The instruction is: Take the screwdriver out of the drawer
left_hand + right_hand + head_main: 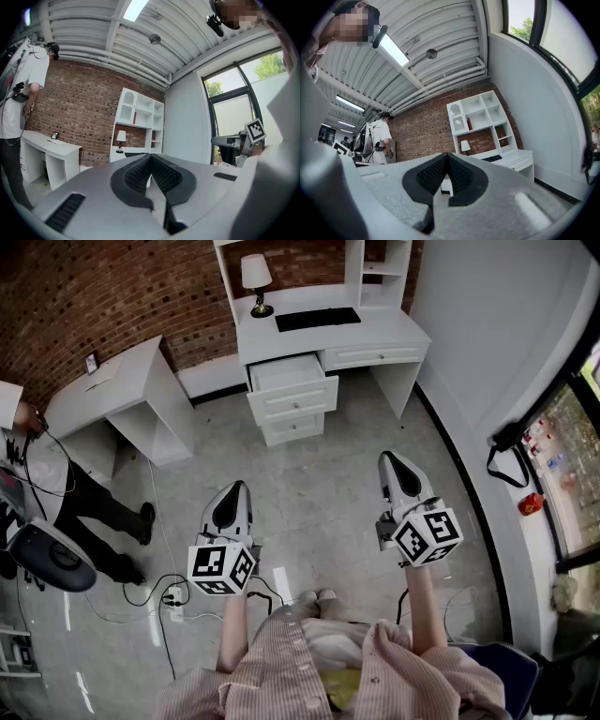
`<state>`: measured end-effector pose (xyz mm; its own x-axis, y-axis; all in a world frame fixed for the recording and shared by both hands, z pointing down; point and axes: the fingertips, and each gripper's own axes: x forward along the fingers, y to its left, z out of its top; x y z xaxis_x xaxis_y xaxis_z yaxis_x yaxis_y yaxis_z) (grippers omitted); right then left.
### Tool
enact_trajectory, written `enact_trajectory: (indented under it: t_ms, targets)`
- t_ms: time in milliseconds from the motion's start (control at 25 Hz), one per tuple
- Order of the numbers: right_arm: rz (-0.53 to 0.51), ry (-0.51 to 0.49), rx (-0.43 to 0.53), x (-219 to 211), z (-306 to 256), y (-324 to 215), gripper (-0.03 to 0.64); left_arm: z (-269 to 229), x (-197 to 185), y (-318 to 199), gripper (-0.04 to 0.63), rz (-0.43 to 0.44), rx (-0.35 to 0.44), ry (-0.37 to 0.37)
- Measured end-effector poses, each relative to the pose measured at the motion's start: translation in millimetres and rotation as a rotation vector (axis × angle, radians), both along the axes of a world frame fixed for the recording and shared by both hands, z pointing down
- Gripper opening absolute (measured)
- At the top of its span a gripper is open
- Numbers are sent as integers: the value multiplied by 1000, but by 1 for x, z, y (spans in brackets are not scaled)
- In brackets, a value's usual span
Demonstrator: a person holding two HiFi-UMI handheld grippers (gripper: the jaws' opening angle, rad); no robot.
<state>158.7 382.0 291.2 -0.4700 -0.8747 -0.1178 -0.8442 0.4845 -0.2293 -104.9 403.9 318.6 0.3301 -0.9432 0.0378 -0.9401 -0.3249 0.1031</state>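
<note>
Two grippers are held out level above the grey floor (337, 484), well apart from the white desk against the brick wall. The left gripper (236, 488) has its jaws pressed together with nothing between them, and the right gripper (389, 460) is likewise closed and holds nothing. Each carries a cube, the left cube (222, 568) and the right cube (427, 535), printed with black-and-white square markers rather than letters. On the tabletop (384, 332) a lamp (256, 277) stands beside a black keyboard (317, 319), under a white hutch of shelves. Below the tabletop, the top drawer (289, 373) of a three-drawer stack is pulled part-way out. The screwdriver cannot be made out in any view; whether it lies inside that drawer cannot be told from here. A second white desk (112, 381) stands to the left of the first, with a person (56, 493) just beside it. A power strip (173, 596) with cables lies on the floor near the left gripper.
</note>
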Motion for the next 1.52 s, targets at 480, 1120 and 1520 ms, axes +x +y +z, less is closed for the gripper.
enact_trajectory:
  t_ms: [480,1120,1520]
  targets:
    - [-22,-24,22,7,-1,5,5,-2,5,6,0,-20,1,-1]
    - [-9,-19,0,25,24,-14,32,17,24,6,0,-37,-31,0]
    - [-13,-14,-53,11,50,-78,112,37,10,-48,0,-56,-68,21]
